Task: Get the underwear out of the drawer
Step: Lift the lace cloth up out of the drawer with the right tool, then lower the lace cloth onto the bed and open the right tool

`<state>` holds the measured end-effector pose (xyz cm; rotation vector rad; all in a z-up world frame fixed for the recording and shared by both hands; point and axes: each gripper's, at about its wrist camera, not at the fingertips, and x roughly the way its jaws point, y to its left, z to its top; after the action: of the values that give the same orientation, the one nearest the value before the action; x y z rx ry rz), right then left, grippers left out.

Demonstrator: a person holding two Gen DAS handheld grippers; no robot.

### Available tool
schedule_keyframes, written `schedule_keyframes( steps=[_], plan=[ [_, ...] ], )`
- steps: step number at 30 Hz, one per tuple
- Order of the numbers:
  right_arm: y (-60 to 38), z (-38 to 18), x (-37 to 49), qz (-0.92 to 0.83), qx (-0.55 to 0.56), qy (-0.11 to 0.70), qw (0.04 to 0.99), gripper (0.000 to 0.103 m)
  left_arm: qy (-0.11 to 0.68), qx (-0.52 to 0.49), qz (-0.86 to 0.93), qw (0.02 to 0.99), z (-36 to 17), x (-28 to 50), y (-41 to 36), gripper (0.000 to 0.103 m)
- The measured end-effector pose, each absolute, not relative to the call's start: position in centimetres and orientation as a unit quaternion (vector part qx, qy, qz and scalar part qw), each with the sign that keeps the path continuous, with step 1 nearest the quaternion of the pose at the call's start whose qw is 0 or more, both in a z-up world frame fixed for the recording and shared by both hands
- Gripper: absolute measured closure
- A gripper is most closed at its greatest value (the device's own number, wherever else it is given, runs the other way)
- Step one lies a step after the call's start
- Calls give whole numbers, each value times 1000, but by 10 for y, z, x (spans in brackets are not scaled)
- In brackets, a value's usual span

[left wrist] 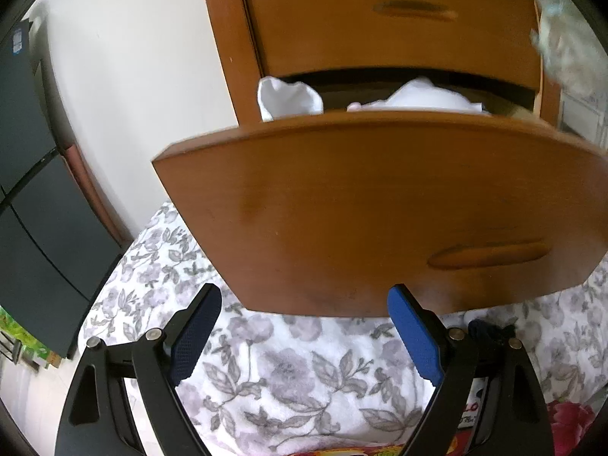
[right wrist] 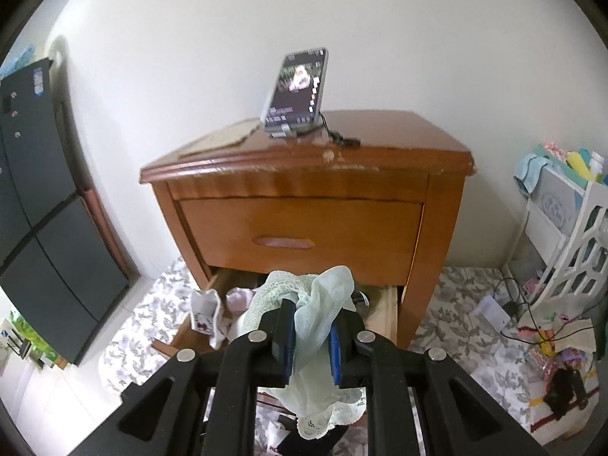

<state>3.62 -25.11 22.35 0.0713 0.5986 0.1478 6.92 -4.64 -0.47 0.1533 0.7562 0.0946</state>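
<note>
The lower drawer [left wrist: 361, 197] of a wooden nightstand [right wrist: 304, 174] is pulled out. White cloths [left wrist: 288, 97] lie inside it, and in the right wrist view a white sock [right wrist: 205, 315] and other garments show. My right gripper [right wrist: 315, 311] is shut on pale green lace underwear [right wrist: 323, 292], held above the drawer with its hem hanging below the fingers. My left gripper [left wrist: 304, 292] stands open just below the drawer front, with nothing between its blue pads [left wrist: 414, 330]. A blurred pale cloth [left wrist: 551, 11] shows at the top right of the left wrist view.
A phone [right wrist: 296, 91] stands propped on the nightstand top. A dark cabinet [right wrist: 45, 228] is at the left. At the right stands a white rack [right wrist: 570, 250], with cables and clutter [right wrist: 532, 326] below it. A floral blanket [left wrist: 296, 372] covers the floor.
</note>
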Motion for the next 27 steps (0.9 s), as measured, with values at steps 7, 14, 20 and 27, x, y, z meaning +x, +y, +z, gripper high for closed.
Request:
schedule_keyframes(
  steps=[7, 14, 20, 27],
  plan=[
    [-255, 240, 2, 92, 32, 267, 959, 88, 369, 68, 57, 925, -5, 69, -42, 13],
    [-260, 251, -29, 102, 21, 246, 964, 88, 349, 83, 60, 931, 1, 61, -48, 13],
    [-268, 253, -44, 105, 20, 237, 965, 88, 341, 88, 62, 934, 3, 58, -49, 13],
    [-271, 243, -52, 112, 22, 247, 962, 88, 337, 89, 61, 935, 4, 56, -51, 13]
  ],
)
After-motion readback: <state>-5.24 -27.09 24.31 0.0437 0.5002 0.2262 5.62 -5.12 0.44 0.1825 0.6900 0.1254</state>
